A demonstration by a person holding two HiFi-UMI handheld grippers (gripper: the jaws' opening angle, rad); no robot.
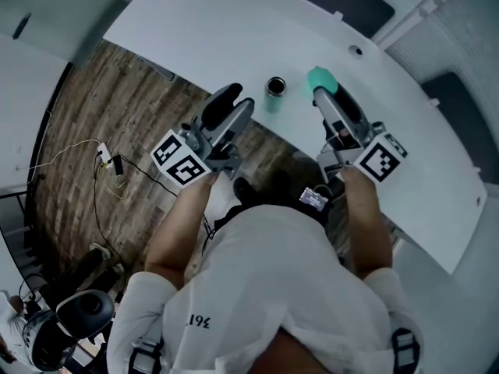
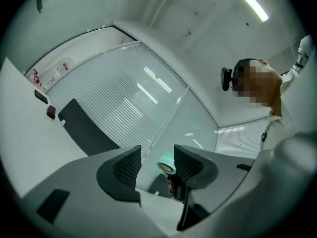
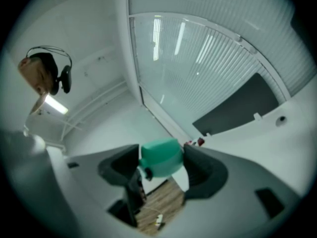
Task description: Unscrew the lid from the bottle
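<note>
The bottle [image 1: 274,93], dark-mouthed with a teal body, stands uncapped near the front edge of the white table [image 1: 234,29]. Its green lid [image 1: 320,79] is held off to the right, clear of the bottle, with my right gripper [image 1: 322,92] shut on it. In the right gripper view the lid [image 3: 159,158] fills the gap between both pads. My left gripper [image 1: 240,100] hovers just left of the bottle without touching it. In the left gripper view its jaws [image 2: 157,155] stand apart with nothing between the pads, and the bottle [image 2: 172,184] shows beyond, close to the right-hand jaw.
A black flat item [image 2: 40,96] and a small red one [image 2: 51,112] lie at the table's far side. A cable hole [image 1: 355,51] sits right of the lid. Cables [image 1: 109,166] trail over the wooden floor on the left, with headphones [image 1: 78,318] below.
</note>
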